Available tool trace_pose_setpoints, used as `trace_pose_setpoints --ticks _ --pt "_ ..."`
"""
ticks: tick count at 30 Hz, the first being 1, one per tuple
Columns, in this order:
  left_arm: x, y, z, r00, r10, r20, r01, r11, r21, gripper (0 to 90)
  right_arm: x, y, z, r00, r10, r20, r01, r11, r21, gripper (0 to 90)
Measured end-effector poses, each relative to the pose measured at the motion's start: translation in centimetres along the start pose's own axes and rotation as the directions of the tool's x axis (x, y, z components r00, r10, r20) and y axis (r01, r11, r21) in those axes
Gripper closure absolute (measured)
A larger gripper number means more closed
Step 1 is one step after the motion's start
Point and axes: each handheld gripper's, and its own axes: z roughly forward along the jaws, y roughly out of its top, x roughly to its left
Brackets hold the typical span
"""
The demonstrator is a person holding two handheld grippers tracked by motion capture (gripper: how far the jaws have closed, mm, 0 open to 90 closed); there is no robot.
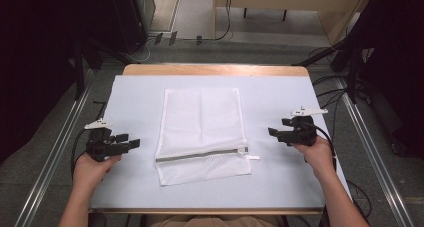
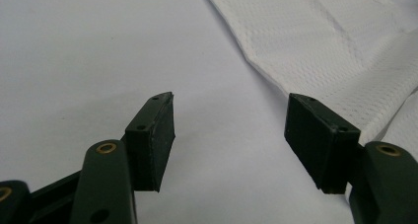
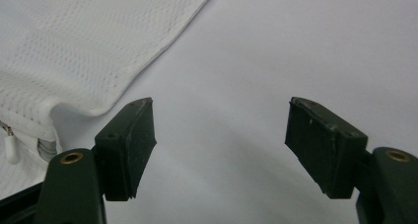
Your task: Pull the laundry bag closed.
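Observation:
A white mesh laundry bag lies flat in the middle of the table, with a grey zipper across its near part and a white pull tab at the zipper's right end. My left gripper rests open on the table to the left of the bag, nothing between its jaws. In the left gripper view the bag's edge lies just past the jaws. My right gripper stands open to the right of the bag. In the right gripper view the bag's corner and pull tab sit at the left.
A pale blue mat covers the wooden table. Metal rails run along both sides of the table. Cables and dark stands sit beyond the far corners.

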Motion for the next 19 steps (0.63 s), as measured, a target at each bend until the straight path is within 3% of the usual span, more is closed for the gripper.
trace_pose_setpoints --ticks 5,7,19 --pt "0.09 -0.02 0.23 0.9998 -0.008 -0.016 0.008 0.9998 0.019 36.7 0.07 -0.11 0.19 0.9998 -0.018 0.004 0.018 1.000 0.013 24.9" --pt "0.13 -0.02 0.24 0.9999 -0.012 -0.012 0.012 0.9998 0.018 36.3 0.09 -0.19 0.24 0.9993 -0.034 -0.015 0.034 0.999 0.016 22.4" --pt "0.08 -0.23 0.96 0.9997 -0.021 -0.014 0.021 0.9988 0.044 29.4 0.17 -0.29 0.57 0.9987 -0.049 -0.014 0.050 0.998 0.045 22.5"
